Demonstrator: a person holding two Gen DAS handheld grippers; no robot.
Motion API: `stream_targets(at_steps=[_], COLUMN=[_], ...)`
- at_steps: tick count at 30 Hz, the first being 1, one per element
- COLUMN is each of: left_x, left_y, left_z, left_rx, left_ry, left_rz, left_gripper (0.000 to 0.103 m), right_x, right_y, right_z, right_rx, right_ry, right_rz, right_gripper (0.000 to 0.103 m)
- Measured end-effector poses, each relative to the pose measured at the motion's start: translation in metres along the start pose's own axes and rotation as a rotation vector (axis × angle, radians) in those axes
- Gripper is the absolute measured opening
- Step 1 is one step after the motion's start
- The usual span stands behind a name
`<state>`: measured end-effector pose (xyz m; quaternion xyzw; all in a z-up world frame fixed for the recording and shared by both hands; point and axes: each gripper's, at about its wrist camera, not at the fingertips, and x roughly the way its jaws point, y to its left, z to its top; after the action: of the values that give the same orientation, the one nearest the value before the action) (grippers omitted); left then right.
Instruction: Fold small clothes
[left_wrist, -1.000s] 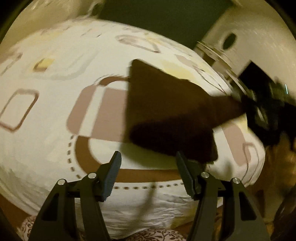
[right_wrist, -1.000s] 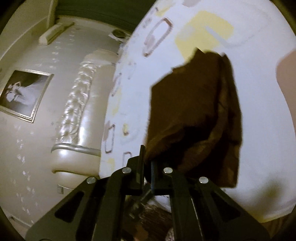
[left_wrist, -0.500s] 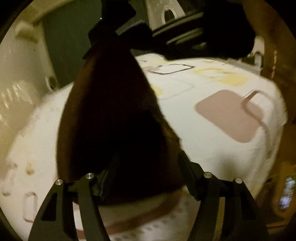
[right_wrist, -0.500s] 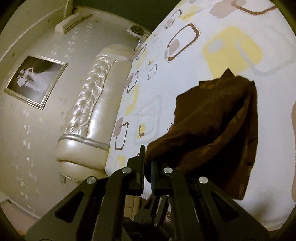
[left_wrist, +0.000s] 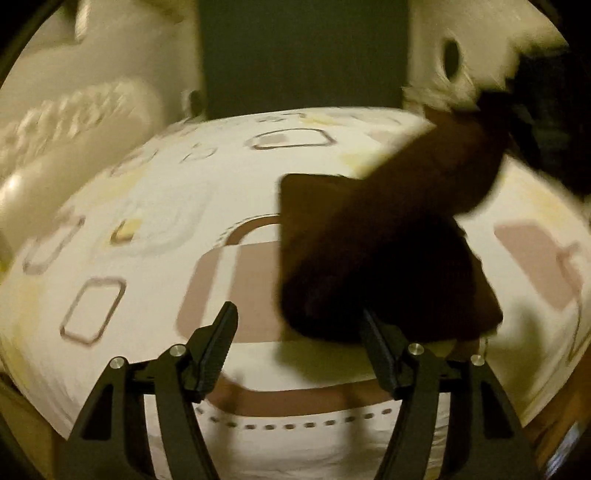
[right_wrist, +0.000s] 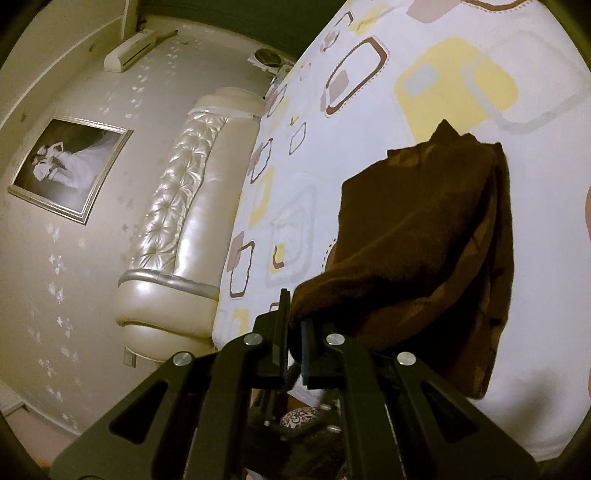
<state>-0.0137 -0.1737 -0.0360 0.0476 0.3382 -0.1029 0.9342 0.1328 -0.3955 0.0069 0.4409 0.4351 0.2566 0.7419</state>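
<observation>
Pale patterned bedding covers the bed (left_wrist: 155, 236), printed with rounded squares in brown, mauve and yellow; a tufted cream headboard (right_wrist: 184, 206) closes one end, with a framed picture (right_wrist: 66, 166) on the wall behind it.

A brown cloth (right_wrist: 436, 254), folded over on itself, lies near the bed's foot edge, toward the corner nearest the right hand. Its long axis runs slantwise from that edge up into the bed: in the right wrist view one corner is lifted off the bedding and the far tip points toward the yellow square. The right gripper (right_wrist: 293, 332) has its jaws pressed together on that raised corner, and the cloth sags from the pinch down to the sheet.

In the blurred left wrist view the brown cloth (left_wrist: 376, 258) stretches from a squared end lying on the bed up and rightward to the dark right gripper (left_wrist: 535, 122). The left gripper (left_wrist: 299, 347) hangs over the foot edge with its jaws spread, having just been opening; nothing sits between them, though the cloth's lower edge lies just beyond the right finger (left_wrist: 380, 350).

Toward the headboard and the far edge, the bedding is open.
</observation>
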Motion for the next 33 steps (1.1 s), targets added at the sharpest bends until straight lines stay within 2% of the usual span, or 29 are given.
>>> stream_targets(at_steps=[2,4,6,8,12,13,16,17,18,19,21,23,29,31,33], left_x=[0.000,-0.003,-0.008,-0.012,-0.005,-0.003,0.014,0.019,0.019,0.021,0.024,0.026,0.010,0.007,0.013], left_y=[0.012,0.012,0.003,-0.009,-0.022,-0.024,-0.024,-0.021,-0.020,-0.019,-0.016,-0.012,-0.001,0.003,0.013], left_z=[0.004,0.001,-0.005,-0.009,-0.013,-0.012,-0.012,-0.012,-0.012,-0.014,-0.015,-0.017,-0.016,-0.020,-0.022], left_rx=[-0.044,-0.047,0.014,0.084,0.167,0.175,0.165,0.138,0.120,0.107,0.097,0.083,0.045,0.045,0.027], left_ry=[-0.003,-0.021,-0.075,-0.127,-0.170,-0.170,-0.097,-0.063,-0.045,-0.032,-0.003,0.003,-0.018,0.001,0.023], left_rz=[-0.012,-0.026,0.008,0.026,0.061,0.065,0.056,0.052,0.049,0.046,0.031,0.030,-0.005,-0.006,0.000], left_gripper=[0.066,0.066,0.067,0.072,0.072,0.072,0.072,0.069,0.056,0.048,0.021,0.013,0.008,0.000,0.000], right_x=[-0.001,-0.001,-0.002,-0.002,0.001,0.001,0.001,0.001,0.001,0.001,0.002,0.002,-0.007,-0.010,-0.013], right_y=[-0.001,-0.002,-0.001,0.001,0.000,-0.002,-0.004,-0.005,-0.005,-0.005,-0.006,-0.006,-0.010,-0.013,-0.021], right_z=[-0.001,-0.001,-0.001,-0.003,-0.004,-0.004,-0.004,-0.005,-0.005,-0.005,-0.006,-0.006,-0.008,-0.010,-0.016], right_rx=[0.004,0.008,0.004,-0.002,0.001,0.006,0.013,0.014,0.015,0.015,0.015,0.015,0.020,0.019,0.020], right_ry=[-0.002,-0.004,-0.005,-0.001,0.004,0.003,-0.001,-0.002,-0.002,-0.003,-0.003,-0.003,-0.014,-0.011,0.002], right_rz=[0.002,0.004,0.006,0.009,0.013,0.015,0.018,0.020,0.022,0.023,0.023,0.021,0.006,-0.003,-0.027], right_gripper=[0.005,0.005,0.005,0.005,0.005,0.005,0.005,0.005,0.005,0.005,0.005,0.005,0.005,0.005,0.005])
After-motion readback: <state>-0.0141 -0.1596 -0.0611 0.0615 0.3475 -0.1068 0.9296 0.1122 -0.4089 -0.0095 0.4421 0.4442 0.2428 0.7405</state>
